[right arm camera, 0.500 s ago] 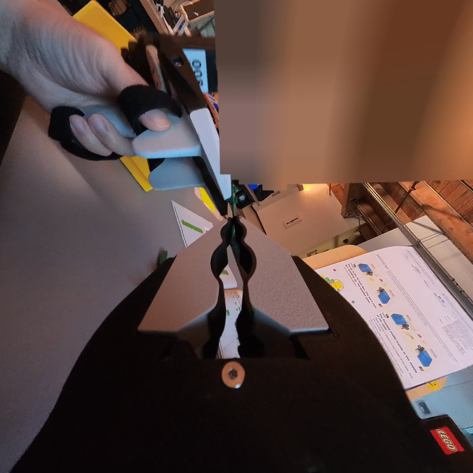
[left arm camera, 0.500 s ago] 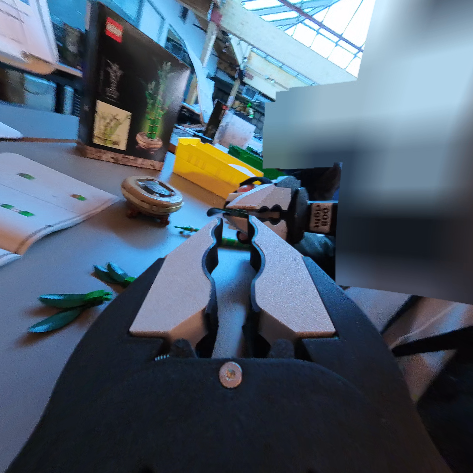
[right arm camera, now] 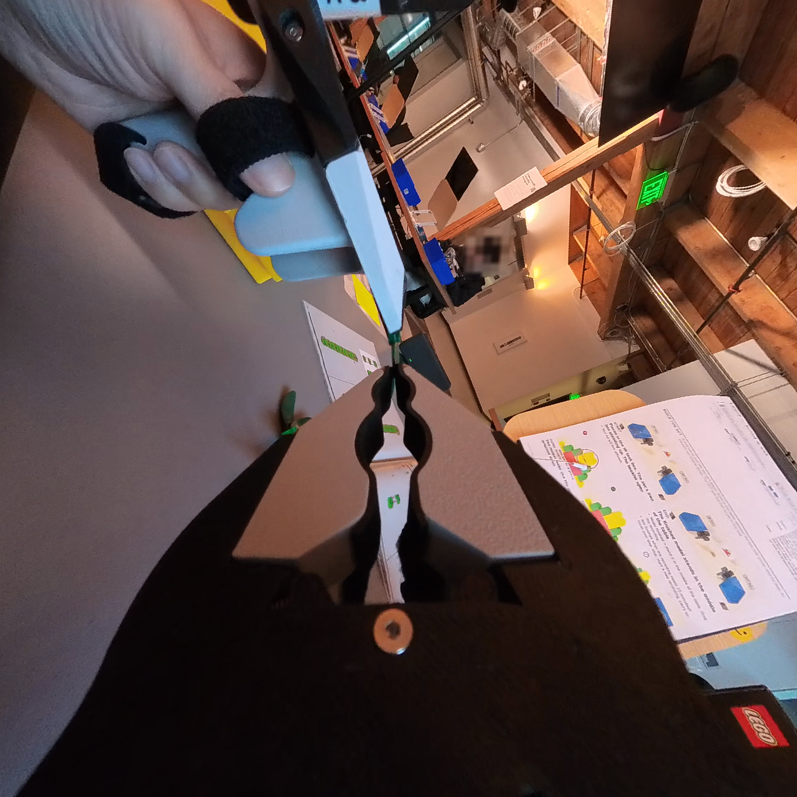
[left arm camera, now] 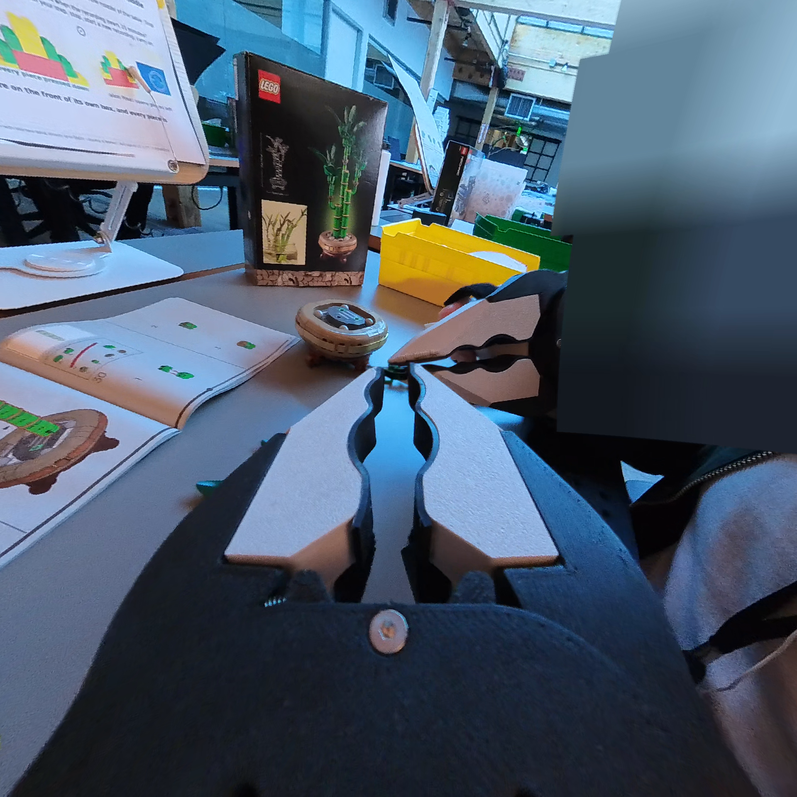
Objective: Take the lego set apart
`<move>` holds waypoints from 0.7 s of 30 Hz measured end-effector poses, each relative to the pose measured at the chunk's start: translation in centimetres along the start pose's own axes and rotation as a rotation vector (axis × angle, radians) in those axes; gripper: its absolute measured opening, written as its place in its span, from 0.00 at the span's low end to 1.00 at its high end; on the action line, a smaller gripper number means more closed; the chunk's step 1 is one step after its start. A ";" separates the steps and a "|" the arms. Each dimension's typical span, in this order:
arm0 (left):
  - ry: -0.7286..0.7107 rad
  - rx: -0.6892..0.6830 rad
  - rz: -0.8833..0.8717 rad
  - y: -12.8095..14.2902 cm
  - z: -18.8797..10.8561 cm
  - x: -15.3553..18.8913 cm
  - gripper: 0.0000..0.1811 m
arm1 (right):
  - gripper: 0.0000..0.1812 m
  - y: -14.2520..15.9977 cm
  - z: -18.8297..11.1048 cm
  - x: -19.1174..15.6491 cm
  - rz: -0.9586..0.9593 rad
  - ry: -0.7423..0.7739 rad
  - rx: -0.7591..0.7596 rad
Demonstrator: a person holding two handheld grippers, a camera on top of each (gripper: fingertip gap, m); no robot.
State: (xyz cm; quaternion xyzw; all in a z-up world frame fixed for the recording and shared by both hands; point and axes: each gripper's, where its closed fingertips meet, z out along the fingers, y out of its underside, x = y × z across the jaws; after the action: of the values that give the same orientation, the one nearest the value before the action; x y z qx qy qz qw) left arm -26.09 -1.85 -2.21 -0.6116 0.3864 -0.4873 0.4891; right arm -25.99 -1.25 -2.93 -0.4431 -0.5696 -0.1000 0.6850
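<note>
Between the two sets of tips, held above the grey table [left arm camera: 108,539], is a small thin green piece [right arm camera: 393,345] of the lego set, and it is so small that I cannot tell its exact shape. The right gripper [right arm camera: 394,370] is closed on one end of it, with its jaws pinched almost together at the tip. The left gripper [left arm camera: 394,374] meets the same piece from the other side; its jaws stand narrow, and in the right wrist view its tip is touching the green part, so I judge it is gripping the other end, though the contact is mostly hidden. To do this step well, I think both grips should stay firm and close to the joint, and the pull should go straight along the piece with a slight twist, not bending, because a thin part may snap or jump away. Just behind stands the round tan pot base [left arm camera: 341,332], already without its stalks, and some loose green leaves [right arm camera: 288,414] lie on the table. Farther out are the open instruction booklet [left arm camera: 142,358], the yellow bin [left arm camera: 431,263] where pieces could go, and the upright set box [left arm camera: 310,172].
</note>
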 end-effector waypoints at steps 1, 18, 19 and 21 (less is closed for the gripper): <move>-0.009 -0.009 0.011 0.1 0.0 -0.1 0.05 | 0.00 0.1 0.0 -0.1 -0.005 -0.002 -0.007; -0.160 0.134 -0.024 -2.3 -2.3 -2.9 0.03 | 0.07 3.6 0.2 1.8 0.229 0.048 -0.134; -0.245 0.175 -0.016 -2.9 -3.3 -4.1 0.03 | 0.07 3.7 0.3 1.6 0.228 0.039 -0.136; -0.671 0.288 -0.009 -4.1 -8.7 -9.2 0.03 | 0.06 3.3 0.3 1.3 0.223 0.027 -0.118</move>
State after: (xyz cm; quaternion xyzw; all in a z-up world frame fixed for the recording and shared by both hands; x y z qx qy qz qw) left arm -36.62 5.89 0.18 -0.6640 0.1290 -0.3110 0.6676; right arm -23.68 1.42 -3.42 -0.5417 -0.5006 -0.0628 0.6723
